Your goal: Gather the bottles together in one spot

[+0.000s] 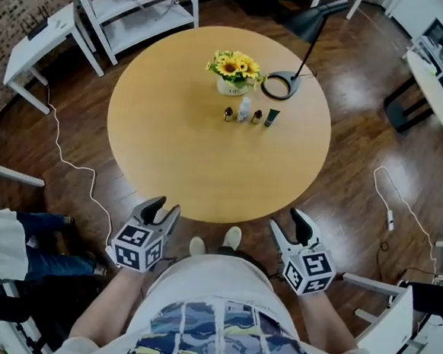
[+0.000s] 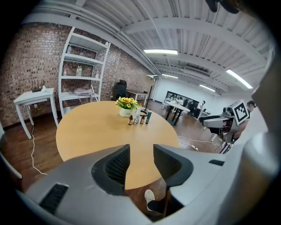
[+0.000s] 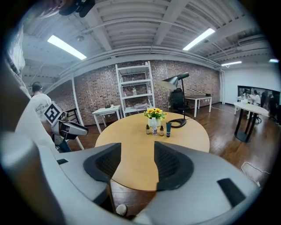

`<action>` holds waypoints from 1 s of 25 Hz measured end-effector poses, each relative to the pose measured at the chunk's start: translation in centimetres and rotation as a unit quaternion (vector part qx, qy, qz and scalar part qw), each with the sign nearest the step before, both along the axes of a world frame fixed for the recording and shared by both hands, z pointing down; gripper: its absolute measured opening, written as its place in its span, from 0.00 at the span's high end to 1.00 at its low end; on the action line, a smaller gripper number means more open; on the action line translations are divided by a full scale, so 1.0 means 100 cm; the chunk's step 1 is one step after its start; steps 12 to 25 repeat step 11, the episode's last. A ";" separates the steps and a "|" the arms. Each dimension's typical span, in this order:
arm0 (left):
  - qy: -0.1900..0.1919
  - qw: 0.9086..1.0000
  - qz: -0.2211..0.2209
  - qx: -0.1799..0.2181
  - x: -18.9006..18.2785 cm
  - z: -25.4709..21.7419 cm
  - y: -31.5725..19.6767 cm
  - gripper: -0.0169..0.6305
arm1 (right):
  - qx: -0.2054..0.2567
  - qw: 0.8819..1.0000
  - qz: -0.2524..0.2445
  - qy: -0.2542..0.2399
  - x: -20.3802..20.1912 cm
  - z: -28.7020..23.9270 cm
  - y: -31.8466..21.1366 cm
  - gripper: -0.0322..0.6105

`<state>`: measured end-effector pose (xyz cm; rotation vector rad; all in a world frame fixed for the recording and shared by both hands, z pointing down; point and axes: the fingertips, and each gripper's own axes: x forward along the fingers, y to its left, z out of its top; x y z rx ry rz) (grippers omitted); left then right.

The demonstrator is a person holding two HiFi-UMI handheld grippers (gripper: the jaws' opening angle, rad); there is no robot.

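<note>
Several small bottles stand in a short row on the far side of the round wooden table (image 1: 184,162), just in front of a sunflower vase (image 1: 233,74). The row holds a brown bottle (image 1: 228,115), a white bottle (image 1: 244,109), another brown bottle (image 1: 257,117) and a dark tube (image 1: 272,118). My left gripper (image 1: 164,208) hovers off the table's near edge, open and holding nothing. My right gripper (image 1: 288,223) is held level with it to the right, also open and holding nothing. Both gripper views look across the table at the white bottle (image 2: 137,117) (image 3: 154,126) between empty jaws.
A black desk lamp with a ring base (image 1: 280,86) stands right of the vase. A white shelf unit (image 1: 136,5) and a white side table (image 1: 41,40) stand beyond the table. Cables (image 1: 70,164) lie on the wooden floor. My shoes (image 1: 215,241) are under the near edge.
</note>
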<state>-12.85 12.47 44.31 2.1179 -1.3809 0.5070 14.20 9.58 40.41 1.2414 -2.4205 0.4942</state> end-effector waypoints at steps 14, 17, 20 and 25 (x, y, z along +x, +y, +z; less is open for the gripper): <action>0.013 1.000 0.019 0.009 -0.036 0.011 0.030 0.75 | 0.007 1.000 0.000 0.020 -0.041 0.004 0.039 0.55; 0.013 1.000 0.019 0.009 -0.036 0.011 0.030 0.75 | 0.007 1.000 0.000 0.020 -0.041 0.004 0.039 0.55; 0.013 1.000 0.019 0.009 -0.036 0.011 0.030 0.75 | 0.007 1.000 0.000 0.020 -0.041 0.004 0.039 0.55; 0.013 1.000 0.019 0.009 -0.036 0.011 0.030 0.75 | 0.007 1.000 0.000 0.020 -0.041 0.004 0.039 0.55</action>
